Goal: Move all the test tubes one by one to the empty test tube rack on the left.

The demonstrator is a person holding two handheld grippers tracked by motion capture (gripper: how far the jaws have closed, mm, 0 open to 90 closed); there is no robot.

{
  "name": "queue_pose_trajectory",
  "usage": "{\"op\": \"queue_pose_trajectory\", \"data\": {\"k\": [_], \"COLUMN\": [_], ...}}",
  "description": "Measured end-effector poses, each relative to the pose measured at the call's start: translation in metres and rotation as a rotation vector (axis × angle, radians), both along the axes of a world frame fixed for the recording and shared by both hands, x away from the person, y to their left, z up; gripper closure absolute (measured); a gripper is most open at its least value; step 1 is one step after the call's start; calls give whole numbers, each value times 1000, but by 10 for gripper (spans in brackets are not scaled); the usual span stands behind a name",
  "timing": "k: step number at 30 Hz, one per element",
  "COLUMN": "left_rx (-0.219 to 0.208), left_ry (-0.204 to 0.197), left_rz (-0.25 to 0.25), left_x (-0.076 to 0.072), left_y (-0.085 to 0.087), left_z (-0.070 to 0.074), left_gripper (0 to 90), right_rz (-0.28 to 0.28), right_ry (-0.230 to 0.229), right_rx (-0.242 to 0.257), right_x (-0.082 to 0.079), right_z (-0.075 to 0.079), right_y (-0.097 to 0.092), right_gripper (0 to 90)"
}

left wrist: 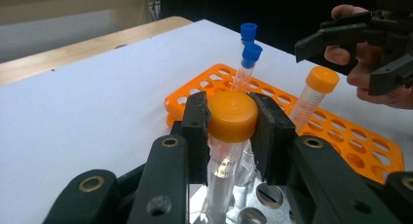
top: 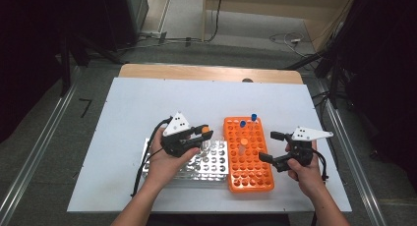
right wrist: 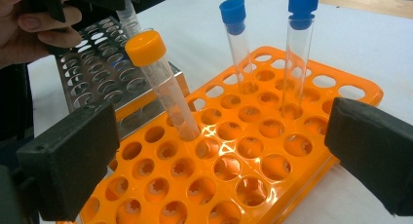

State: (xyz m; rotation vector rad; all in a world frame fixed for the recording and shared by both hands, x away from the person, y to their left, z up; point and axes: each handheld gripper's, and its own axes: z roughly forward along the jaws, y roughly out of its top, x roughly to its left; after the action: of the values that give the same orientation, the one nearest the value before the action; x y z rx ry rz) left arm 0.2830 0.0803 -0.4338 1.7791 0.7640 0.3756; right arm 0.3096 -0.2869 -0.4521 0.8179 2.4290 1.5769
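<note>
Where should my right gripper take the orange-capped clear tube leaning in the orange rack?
Grip the orange-capped clear tube around its cap or just beneath it, coming from above with the right gripper. It leans towards the metal rack, so match that tilt; the open holes around it probably leave the jaws room.

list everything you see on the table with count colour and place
orange plastic tube rack: 1, orange, table centre-right
metal tube rack: 1, silver, left of the orange rack
blue-capped clear tubes: 2, standing at the orange rack's far end
orange-capped clear tube: 1, standing mid orange rack
orange-capped tube in the jaws: 1, over the metal rack
white table cover: 1
left gripper: black, shut on the capped tube
right gripper: black, open beside the orange rack
</note>
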Motion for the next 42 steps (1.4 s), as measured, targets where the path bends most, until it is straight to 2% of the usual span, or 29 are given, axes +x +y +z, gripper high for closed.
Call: {"op": "queue_pose_trajectory", "data": {"k": [7,11,15,17,20,24,26,30,35,42], "left_rx": [-1,3,-6,-23,-53,-68,-81,-107,-109,-114], "left_ry": [33,48,52,58,60,49,48,56,57,58], "left_rz": [-4,-24,-35,-41,-50,-49,-40,-41,-62,-57], "left_x": [0,0,-1,-2,-4,-10,-13,-17,-22,-24], "left_y": [1,0,0,1,5,9,11,18,24,30], "left_z": [0,-2,-1,-1,1,4,6,8,7,6], "left_gripper": [692,669,627,570,486,339,233,88,0,0], "right_rz": [10,14,19,22,55,92,97,90,78,98], "right_ry": [1,2,3,2,20,37,41,34,20,-3], "right_rx": [-9,-5,-9,-7,18,31,32,14,-23,-99], "right_x": [0,0,-1,-1,-1,0,0,-1,0,1], "right_z": [-1,-2,-2,-2,-2,-4,-5,-9,-14,-20], "right_y": [3,4,6,7,8,12,15,24,32,44], "right_gripper": [0,0,0,14,69,216,287,436,528,603]}}
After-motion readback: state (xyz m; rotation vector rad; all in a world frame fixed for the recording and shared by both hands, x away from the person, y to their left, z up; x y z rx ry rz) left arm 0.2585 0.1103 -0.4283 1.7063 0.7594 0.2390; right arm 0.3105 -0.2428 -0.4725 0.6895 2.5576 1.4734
